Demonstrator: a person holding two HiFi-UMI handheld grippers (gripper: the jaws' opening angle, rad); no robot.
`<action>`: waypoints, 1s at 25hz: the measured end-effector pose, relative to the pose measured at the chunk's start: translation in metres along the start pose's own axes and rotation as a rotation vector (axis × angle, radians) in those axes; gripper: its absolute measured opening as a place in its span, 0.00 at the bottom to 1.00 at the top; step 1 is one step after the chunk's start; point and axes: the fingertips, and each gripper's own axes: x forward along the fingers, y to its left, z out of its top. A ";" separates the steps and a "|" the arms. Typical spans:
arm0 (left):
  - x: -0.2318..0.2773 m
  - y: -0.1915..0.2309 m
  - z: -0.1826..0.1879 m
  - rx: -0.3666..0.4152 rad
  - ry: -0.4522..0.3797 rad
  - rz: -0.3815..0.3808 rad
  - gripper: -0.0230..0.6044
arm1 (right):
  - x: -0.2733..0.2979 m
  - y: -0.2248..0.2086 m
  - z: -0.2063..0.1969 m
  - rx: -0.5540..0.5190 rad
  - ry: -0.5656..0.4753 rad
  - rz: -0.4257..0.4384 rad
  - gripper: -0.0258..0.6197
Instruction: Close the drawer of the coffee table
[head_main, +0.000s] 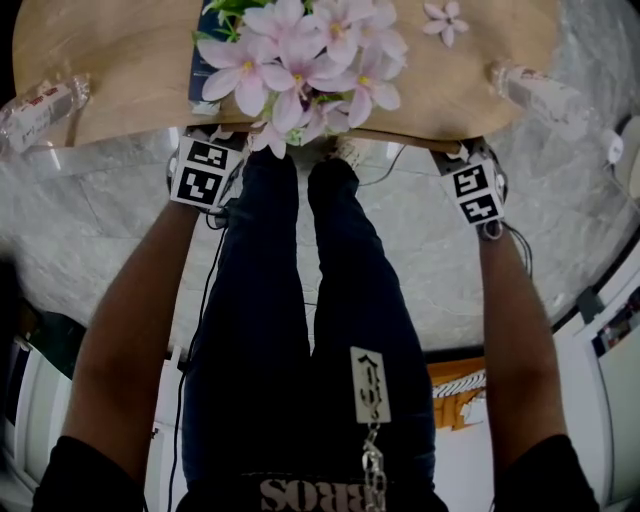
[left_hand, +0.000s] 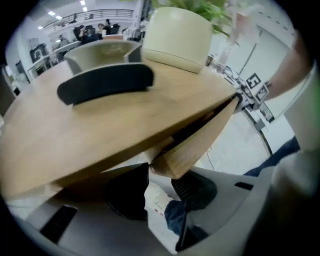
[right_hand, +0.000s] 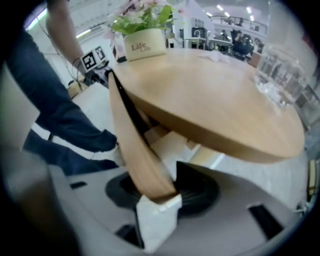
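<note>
The coffee table's wooden top (head_main: 130, 70) lies across the upper head view, and the drawer is hidden beneath it there. My left gripper (head_main: 205, 172) and right gripper (head_main: 476, 193) stand at the table's near edge, both pointing down. In the left gripper view one end of the wooden drawer front (left_hand: 200, 140) sits between the jaws of the left gripper (left_hand: 160, 192), with a dark gap under the top (left_hand: 100, 125). In the right gripper view the other end of the drawer front (right_hand: 132, 145) rests between the jaws of the right gripper (right_hand: 172, 200), touching both pads.
Pink flowers (head_main: 300, 60) in a cream pot (right_hand: 145, 42) stand on the table. Clear bottles lie at the left (head_main: 40, 105) and right (head_main: 540, 95). A dark curved object (left_hand: 105, 82) and a bowl (left_hand: 100, 52) also sit there. The person's legs (head_main: 320, 300) stand between the grippers.
</note>
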 end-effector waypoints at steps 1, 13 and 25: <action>0.001 0.002 0.002 -0.053 -0.010 -0.007 0.29 | 0.000 -0.004 0.002 0.020 -0.004 -0.005 0.32; -0.019 0.007 -0.008 -0.386 0.017 -0.050 0.28 | -0.017 -0.025 -0.012 0.413 -0.008 -0.057 0.37; -0.212 -0.024 0.091 -0.229 -0.215 -0.062 0.07 | -0.191 0.025 0.088 0.276 -0.112 -0.178 0.14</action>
